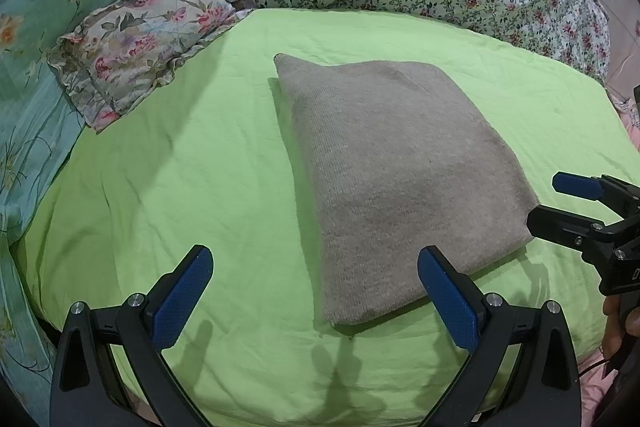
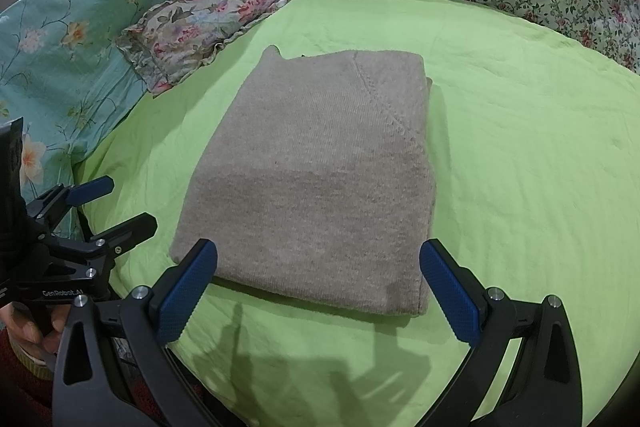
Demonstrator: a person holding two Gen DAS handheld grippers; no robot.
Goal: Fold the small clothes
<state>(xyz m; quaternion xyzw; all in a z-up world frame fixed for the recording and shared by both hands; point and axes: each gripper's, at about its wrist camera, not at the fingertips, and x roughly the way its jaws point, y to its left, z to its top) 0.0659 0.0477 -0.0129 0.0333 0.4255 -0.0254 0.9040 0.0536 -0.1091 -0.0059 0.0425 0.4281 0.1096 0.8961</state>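
The grey knit (image 1: 396,179) lies folded in a flat rectangle in the middle of the green sheet (image 1: 160,167). Both the left gripper (image 1: 316,291) and the right gripper (image 2: 318,281) are wide open at its near edge, holding nothing.

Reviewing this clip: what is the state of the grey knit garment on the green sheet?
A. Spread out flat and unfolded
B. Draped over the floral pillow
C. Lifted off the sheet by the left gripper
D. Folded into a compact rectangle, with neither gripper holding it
D: the grey knit garment lies folded on the green sheet, while the left gripper and right gripper are both open and empty.
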